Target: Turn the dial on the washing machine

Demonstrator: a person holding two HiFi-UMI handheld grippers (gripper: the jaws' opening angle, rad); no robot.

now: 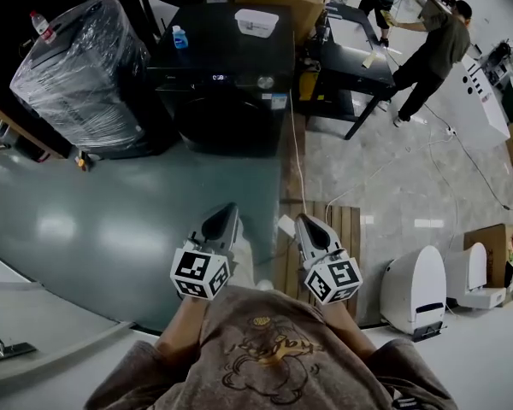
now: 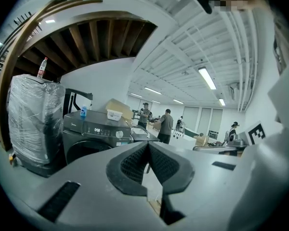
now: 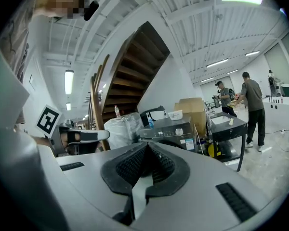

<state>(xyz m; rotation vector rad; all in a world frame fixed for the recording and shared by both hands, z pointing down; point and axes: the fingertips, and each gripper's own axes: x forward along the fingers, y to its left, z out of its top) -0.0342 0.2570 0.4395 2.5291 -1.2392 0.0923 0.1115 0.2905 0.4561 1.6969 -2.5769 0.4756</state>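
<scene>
A dark front-loading washing machine [image 1: 231, 84] stands across the floor, its round silver dial [image 1: 265, 82] on the front panel beside a small lit display. In the left gripper view the washing machine [image 2: 94, 136] and dial [image 2: 119, 134] sit left of the jaws; in the right gripper view the machine [image 3: 168, 129] and dial [image 3: 178, 132] sit just right of them. My left gripper [image 1: 221, 222] [image 2: 148, 146] and right gripper [image 1: 312, 229] [image 3: 147, 146] hang side by side close to my body, far short of the machine. Both are shut with nothing between the pads.
A plastic-wrapped bulky load [image 1: 81, 67] stands left of the machine, a black table [image 1: 350, 58] right of it. A white tub [image 1: 256, 22] and blue bottle [image 1: 179, 37] rest on the machine. Two people [image 1: 432, 49] work at the back right. White appliances [image 1: 415, 289], a pallet [image 1: 346, 229] and cables lie right.
</scene>
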